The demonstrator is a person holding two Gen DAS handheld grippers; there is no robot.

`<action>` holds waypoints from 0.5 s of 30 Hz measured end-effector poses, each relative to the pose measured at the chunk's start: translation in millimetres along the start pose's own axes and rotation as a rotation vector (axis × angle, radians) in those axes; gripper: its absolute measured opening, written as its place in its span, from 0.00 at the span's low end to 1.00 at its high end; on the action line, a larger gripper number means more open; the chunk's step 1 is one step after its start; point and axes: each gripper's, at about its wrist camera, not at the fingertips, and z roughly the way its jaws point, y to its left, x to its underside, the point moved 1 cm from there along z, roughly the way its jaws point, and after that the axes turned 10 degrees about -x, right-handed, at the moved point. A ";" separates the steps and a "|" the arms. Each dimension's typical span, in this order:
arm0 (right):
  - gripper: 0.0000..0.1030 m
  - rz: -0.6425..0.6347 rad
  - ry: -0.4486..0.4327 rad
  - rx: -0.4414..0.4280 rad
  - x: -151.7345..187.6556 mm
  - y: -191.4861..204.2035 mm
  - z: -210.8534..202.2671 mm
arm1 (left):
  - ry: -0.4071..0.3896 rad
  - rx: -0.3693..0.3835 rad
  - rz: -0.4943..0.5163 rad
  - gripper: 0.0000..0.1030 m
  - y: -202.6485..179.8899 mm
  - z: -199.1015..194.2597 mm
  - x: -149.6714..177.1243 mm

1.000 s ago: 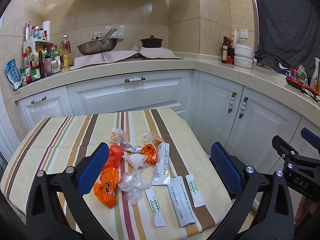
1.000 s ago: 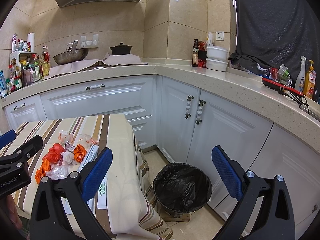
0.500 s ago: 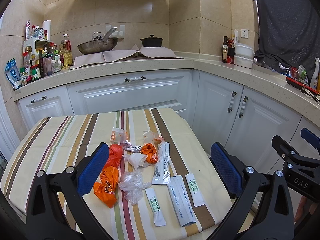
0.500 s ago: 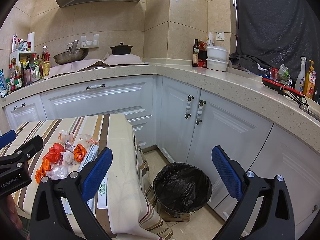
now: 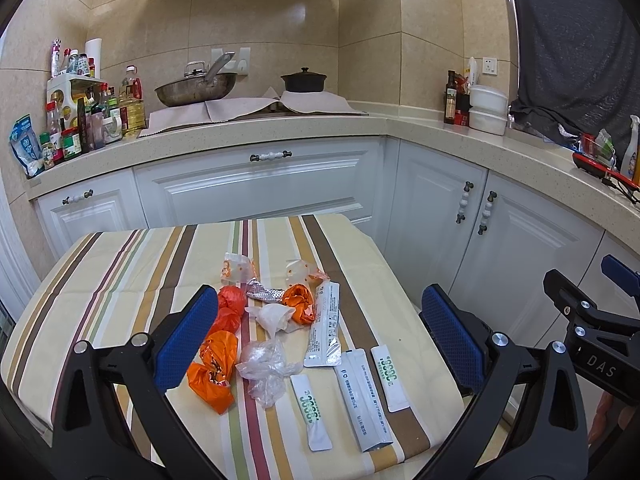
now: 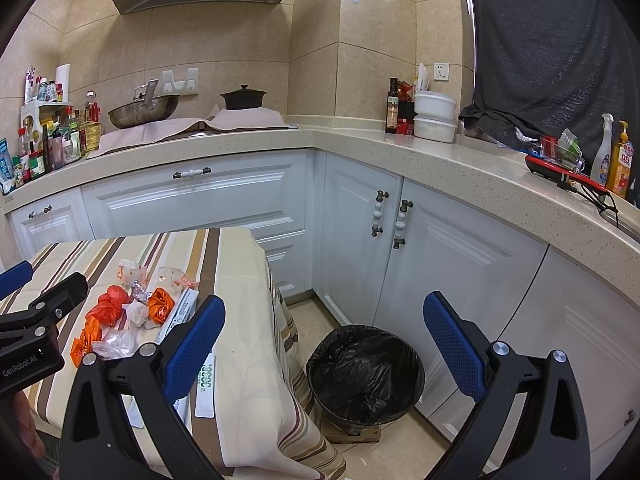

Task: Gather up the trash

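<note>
Trash lies in a cluster on the striped tablecloth [image 5: 120,280]: orange wrappers [image 5: 212,368], a clear crumpled bag [image 5: 266,368], a white crumpled piece [image 5: 272,316], a foil wrapper [image 5: 262,292] and several long white sachets [image 5: 326,320]. The cluster also shows in the right wrist view [image 6: 120,320]. My left gripper [image 5: 320,340] is open and empty, above the near side of the cluster. My right gripper [image 6: 324,344] is open and empty, off the table's right edge, above a bin with a black liner [image 6: 366,372] on the floor.
White cabinets [image 5: 260,184] and an L-shaped counter [image 5: 360,124] run behind and to the right of the table. A wok [image 5: 196,90], a dark pot [image 5: 304,80] and bottles [image 5: 80,120] stand on the counter. The bin stands between table and right cabinets [image 6: 440,260].
</note>
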 end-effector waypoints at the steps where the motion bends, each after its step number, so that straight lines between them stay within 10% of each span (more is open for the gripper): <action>1: 0.94 -0.001 0.001 0.000 0.2 0.0 0.3 | 0.000 0.001 0.000 0.97 -0.4 -0.2 -1.1; 15: 0.94 0.000 0.002 -0.001 2.4 0.0 4.7 | 0.010 0.004 0.001 0.97 0.2 2.7 5.7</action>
